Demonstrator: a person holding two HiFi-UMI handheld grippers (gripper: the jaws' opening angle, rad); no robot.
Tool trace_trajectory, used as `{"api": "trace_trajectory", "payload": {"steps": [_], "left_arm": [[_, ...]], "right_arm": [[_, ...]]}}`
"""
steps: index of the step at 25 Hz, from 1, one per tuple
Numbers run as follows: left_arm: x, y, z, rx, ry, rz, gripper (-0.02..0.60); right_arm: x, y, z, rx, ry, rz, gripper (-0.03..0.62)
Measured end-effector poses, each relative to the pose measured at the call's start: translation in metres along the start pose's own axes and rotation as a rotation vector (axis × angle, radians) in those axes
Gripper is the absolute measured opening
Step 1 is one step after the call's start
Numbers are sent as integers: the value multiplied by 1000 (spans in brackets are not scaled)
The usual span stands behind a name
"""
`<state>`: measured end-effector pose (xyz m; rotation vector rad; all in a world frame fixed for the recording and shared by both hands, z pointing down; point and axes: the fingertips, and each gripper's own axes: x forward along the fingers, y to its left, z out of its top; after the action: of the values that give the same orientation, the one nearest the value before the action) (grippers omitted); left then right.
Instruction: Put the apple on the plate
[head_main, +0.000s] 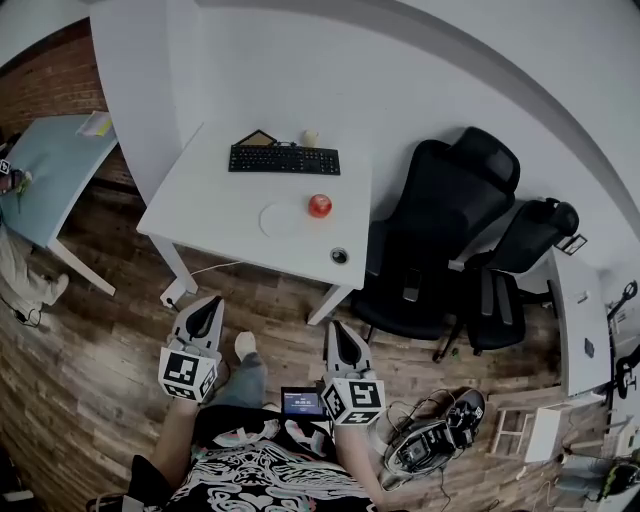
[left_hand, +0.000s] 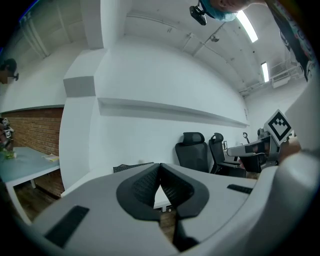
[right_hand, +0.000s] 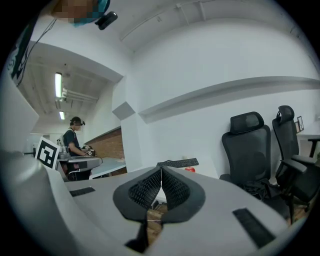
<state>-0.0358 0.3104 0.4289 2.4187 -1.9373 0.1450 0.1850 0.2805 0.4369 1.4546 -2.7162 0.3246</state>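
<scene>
A red apple sits on the white desk, just right of a flat white plate. In the right gripper view the apple shows as a small red spot beyond the jaws. Both grippers are held over the wooden floor, well short of the desk. My left gripper points toward the desk with its jaws closed together and nothing between them. My right gripper is likewise shut and empty.
A black keyboard lies at the desk's far side, and a small round black object at its near right corner. Two black office chairs stand right of the desk. Another table and a person are off to the left.
</scene>
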Motion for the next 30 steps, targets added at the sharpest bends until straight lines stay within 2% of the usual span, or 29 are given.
{"api": "trace_trajectory", "payload": {"steps": [4,9,16,23,26,30], "left_arm": [[33,11,2,-6,3,-8,14],[86,37,5,-6,11,-29,14],[172,81,8,-20,25,-71,14],[240,129,7,-39,37,-104,14],[258,143,3,0,53,-131,14],[279,149,-3,45,76,-186,14]], "right_arm": [[29,-14,4,1,7,2,29],[80,-20,12,15,-3,54,29],[165,-51,11,-33,78,-23,29],[238,-66,7,12,121,-53,29],[264,-69,5,34,120,-60,29],[288,-73,5,6,126,-83,29]]}}
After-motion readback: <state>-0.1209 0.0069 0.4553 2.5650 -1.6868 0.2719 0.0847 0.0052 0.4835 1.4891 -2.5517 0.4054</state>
